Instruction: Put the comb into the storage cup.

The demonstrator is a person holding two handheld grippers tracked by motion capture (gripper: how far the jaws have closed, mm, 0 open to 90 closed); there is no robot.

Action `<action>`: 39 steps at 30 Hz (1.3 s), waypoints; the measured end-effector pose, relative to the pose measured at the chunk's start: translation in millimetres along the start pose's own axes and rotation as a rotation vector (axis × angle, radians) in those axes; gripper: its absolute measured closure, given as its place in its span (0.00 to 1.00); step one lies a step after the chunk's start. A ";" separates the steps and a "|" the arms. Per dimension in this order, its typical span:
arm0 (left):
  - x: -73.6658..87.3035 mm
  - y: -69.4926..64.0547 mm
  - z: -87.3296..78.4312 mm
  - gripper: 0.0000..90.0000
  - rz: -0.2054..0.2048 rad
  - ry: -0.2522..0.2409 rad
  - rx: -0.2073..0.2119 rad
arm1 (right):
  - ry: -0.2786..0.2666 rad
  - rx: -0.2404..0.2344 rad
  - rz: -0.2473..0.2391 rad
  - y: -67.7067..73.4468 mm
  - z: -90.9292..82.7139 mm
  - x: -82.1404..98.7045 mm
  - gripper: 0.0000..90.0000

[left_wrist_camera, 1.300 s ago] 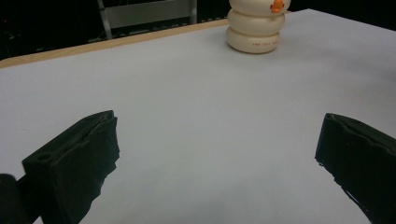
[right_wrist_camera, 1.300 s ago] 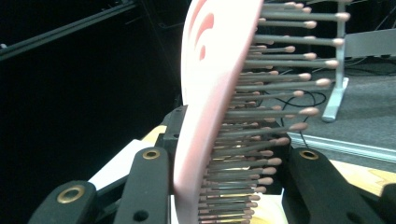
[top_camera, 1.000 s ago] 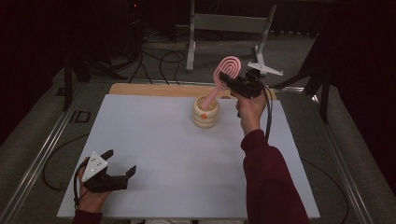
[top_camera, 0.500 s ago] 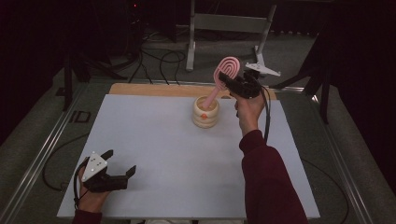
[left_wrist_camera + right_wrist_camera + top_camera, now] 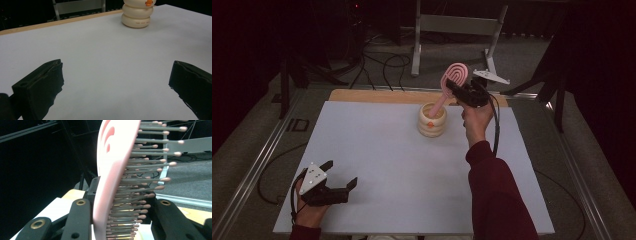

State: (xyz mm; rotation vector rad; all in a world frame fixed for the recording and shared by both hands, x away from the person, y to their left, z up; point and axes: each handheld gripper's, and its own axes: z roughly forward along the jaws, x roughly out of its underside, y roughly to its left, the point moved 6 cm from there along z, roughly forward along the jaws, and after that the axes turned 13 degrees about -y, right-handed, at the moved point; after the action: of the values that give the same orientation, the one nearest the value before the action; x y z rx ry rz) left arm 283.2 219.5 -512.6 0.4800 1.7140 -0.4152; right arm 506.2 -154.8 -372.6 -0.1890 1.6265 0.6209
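**Brush held over cup**

Left gripper (image 5: 341,187) rests at 7 o'clock on the table (image 5: 377,150), jaws apart, empty, clear of the work. Right gripper (image 5: 458,90) clamps the brush (image 5: 454,77) head, handle angled into the cup (image 5: 432,120) at 12 o'clock for stowing.

Lab or studio, dark surround, floor cables (image 5: 382,62), metal stand (image 5: 457,25)

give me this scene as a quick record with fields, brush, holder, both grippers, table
brush: pink hairbrush, tilted, handle end down in the holder
holder: cream ringed cup with an orange spot, upright near the table's far edge
right gripper: shut on the brush head, bristles against one jaw
left gripper: open, nothing between the jaws, at the near left corner
table: white top, wooden strip along the far edge
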 end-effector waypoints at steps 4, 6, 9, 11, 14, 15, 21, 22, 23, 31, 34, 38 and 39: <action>0.2 -0.2 0.3 0.00 0.004 0.002 0.001 | -0.002 0.010 0.004 -1.8 -0.3 2.8 0.71; 0.1 -0.1 0.5 0.00 0.004 0.002 0.001 | -0.001 0.017 0.000 -2.8 -0.2 4.5 0.71; -0.2 0.3 0.4 0.00 0.005 0.001 0.001 | 0.002 0.028 -0.011 -3.9 0.3 7.6 0.71; -0.2 0.5 0.4 0.00 0.007 0.001 0.001 | 0.004 0.032 -0.009 -4.6 0.9 9.4 0.71; -0.3 0.5 0.4 0.00 0.006 0.000 0.001 | 0.005 0.034 -0.008 -4.4 1.7 11.3 0.71; -0.3 0.4 0.4 0.00 0.006 0.000 0.002 | 0.003 0.036 -0.010 -4.3 1.9 11.6 0.71; -0.5 0.1 0.2 0.00 0.007 0.000 0.003 | 0.008 0.053 -0.022 -4.6 2.6 14.0 0.71; -0.5 0.3 0.1 0.00 0.006 0.000 0.002 | 0.007 0.053 -0.021 -4.5 2.8 14.4 0.71; -0.5 0.4 0.1 0.00 0.005 0.000 0.003 | 0.008 0.054 -0.020 -4.5 2.9 14.8 0.71; -0.5 -0.1 0.0 0.00 0.009 0.002 0.004 | 0.017 0.063 -0.024 -5.0 4.7 20.6 0.71; -0.6 -0.1 -0.2 0.00 0.006 0.001 0.004 | 0.018 0.064 -0.020 -5.5 5.4 23.4 0.71; -0.6 -0.2 -0.2 0.00 0.006 0.001 0.004 | 0.020 0.068 -0.015 -5.6 6.8 26.9 0.71; -0.6 -0.2 -0.2 0.00 0.007 0.001 0.005 | 0.022 0.067 -0.013 -5.5 7.1 27.8 0.71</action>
State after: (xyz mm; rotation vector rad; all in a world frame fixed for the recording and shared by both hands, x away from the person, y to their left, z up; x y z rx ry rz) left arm 283.0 219.3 -512.0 0.4892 1.7121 -0.4144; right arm 510.3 -149.5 -400.9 -0.1578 1.6632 0.5551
